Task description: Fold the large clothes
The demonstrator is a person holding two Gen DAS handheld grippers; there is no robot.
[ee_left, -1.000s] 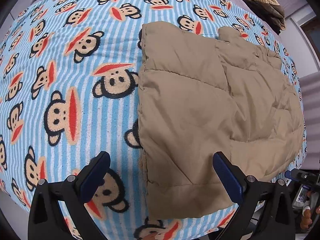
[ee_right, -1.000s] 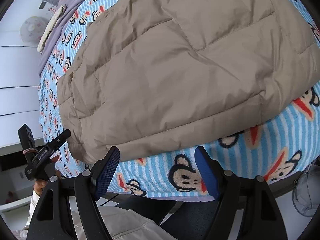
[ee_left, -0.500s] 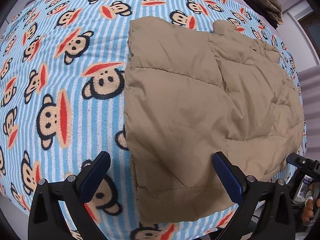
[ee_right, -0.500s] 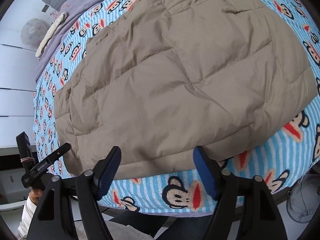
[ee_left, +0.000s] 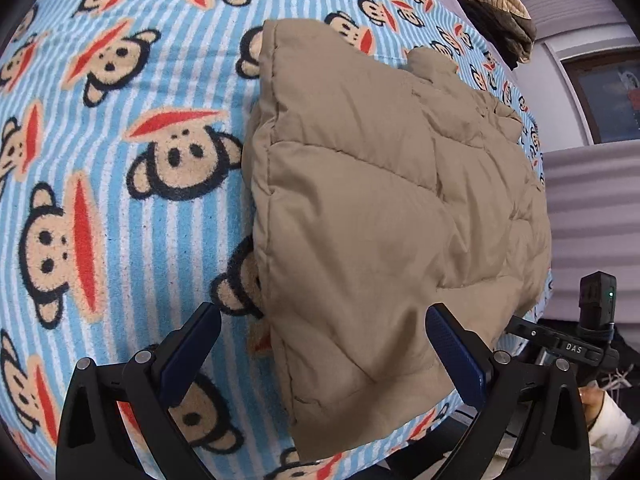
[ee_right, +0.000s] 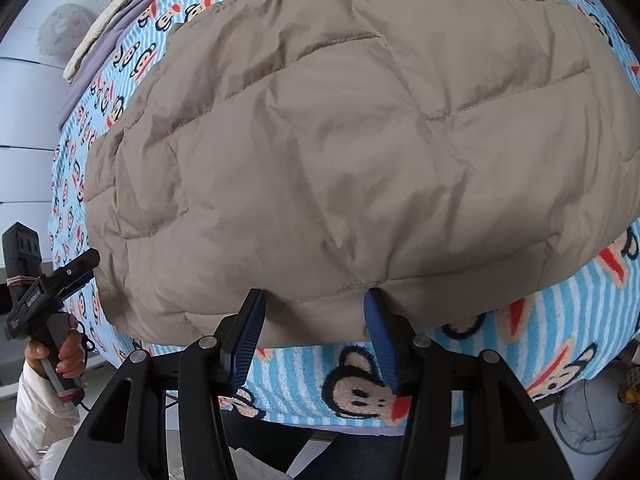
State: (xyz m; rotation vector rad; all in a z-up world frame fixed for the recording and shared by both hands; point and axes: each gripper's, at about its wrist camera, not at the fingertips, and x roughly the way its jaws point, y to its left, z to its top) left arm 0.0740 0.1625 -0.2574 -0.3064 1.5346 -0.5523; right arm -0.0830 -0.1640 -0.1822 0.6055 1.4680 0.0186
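we have brought both claws down to the tan puffer jacket (ee_right: 360, 140) on the bed (ee_left: 100, 200): right claw (ee_right: 316, 320) closing over its near hem, left claw (ee_left: 320, 344) released, straddling its corner.

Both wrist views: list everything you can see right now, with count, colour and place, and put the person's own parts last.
puffer jacket: one, tan, quilted, lying flat on the blanket near its edge.
blanket: one, blue and white stripes with monkey faces, covering the bed.
folded clothes: small pile, striped beige over dark, far corner of the bed in the left wrist view.
purple sheet: one, beyond the blanket, with a pale cloth lying on it.
grey cap: one, lower right, off the bed; identity uncertain.
left gripper: black with blue pads, open, over the jacket's corner.
right gripper: black with blue pads, jaws closing, the jacket's hem between them, not yet pinched.
hand: one, white sleeve, holding the left gripper's handle.
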